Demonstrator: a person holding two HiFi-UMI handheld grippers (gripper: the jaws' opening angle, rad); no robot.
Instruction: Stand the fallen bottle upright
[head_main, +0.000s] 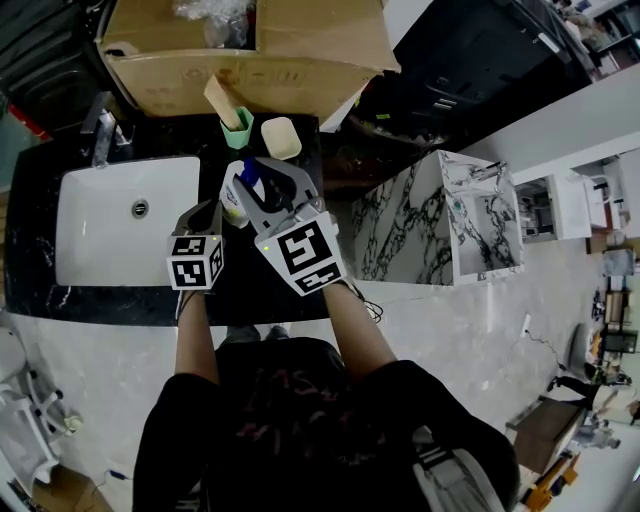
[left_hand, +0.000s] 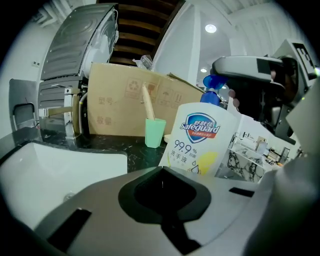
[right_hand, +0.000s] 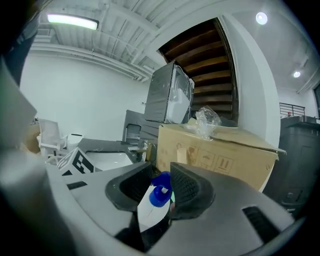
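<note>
The white Safeguard soap bottle (left_hand: 200, 140) with a blue pump stands upright on the black counter (head_main: 30, 180), just right of the sink; in the head view the bottle (head_main: 236, 203) shows between the two grippers. My left gripper (left_hand: 162, 172) is shut with nothing in it, its tips low in front of the bottle's base, which they hide. My right gripper (right_hand: 161, 182) is up at the pump (right_hand: 159, 189); its pads stand apart on either side of the blue head without pressing on it. From the left gripper view one jaw of the right gripper (left_hand: 250, 67) hangs over the pump.
A white sink (head_main: 95, 250) with a faucet (head_main: 103, 130) lies left of the bottle. Behind it stand a green cup (head_main: 238, 130) holding a stick, a cream cup (head_main: 281, 138) and a big cardboard box (head_main: 300, 50). A marble-patterned cabinet (head_main: 430, 230) is on the right.
</note>
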